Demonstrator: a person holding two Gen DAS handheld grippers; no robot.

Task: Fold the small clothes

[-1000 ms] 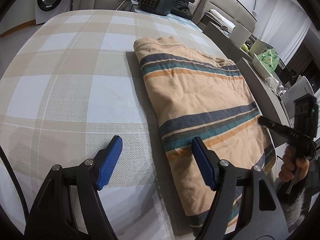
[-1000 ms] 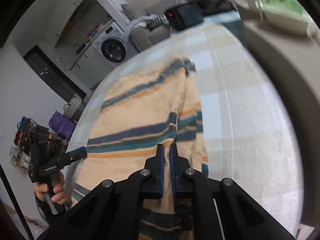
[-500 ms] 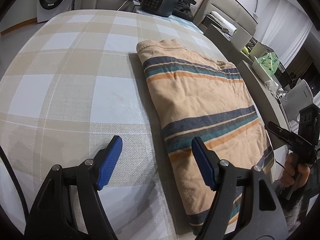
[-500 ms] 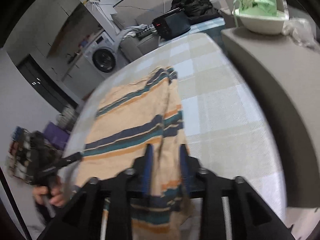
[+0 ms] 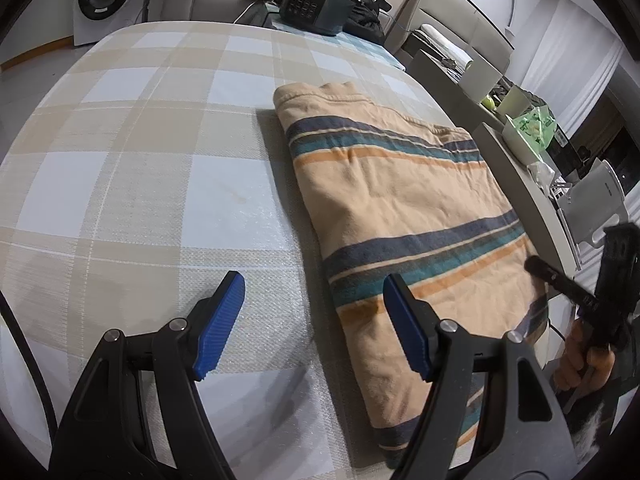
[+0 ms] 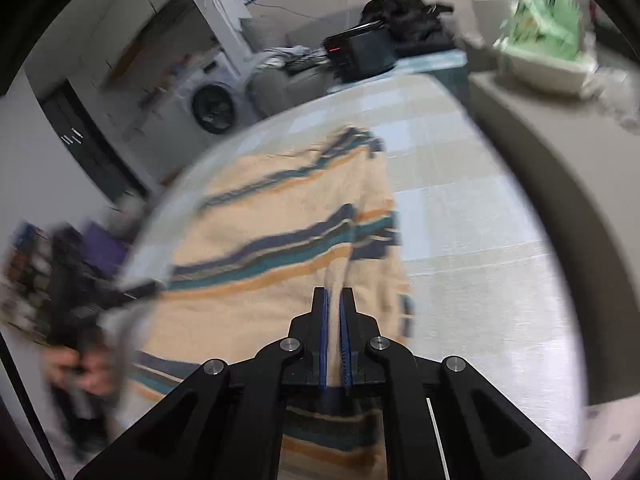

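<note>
- Since half a second back, my right gripper (image 6: 335, 300) has gone from fingers apart to pinched tight on a fold of the striped garment (image 5: 404, 216), and that camera is blurry with motion.
- So the right fingers (image 6: 323, 320) are clamped on a peach ridge of cloth sticking up between the blue pads.
- My left gripper (image 5: 312, 320) hasn't really budged: fingers spread wide, holding nothing, hovering over the near edge of the checked tablecloth (image 5: 140, 160), with its right pad above the garment's left edge.
- That garment lies folded flat on the right side of the table, peach with navy, teal and orange stripes.
- Far end of the table has a black appliance (image 5: 316, 8), with a washing machine (image 5: 100, 0) behind on the left.
</note>
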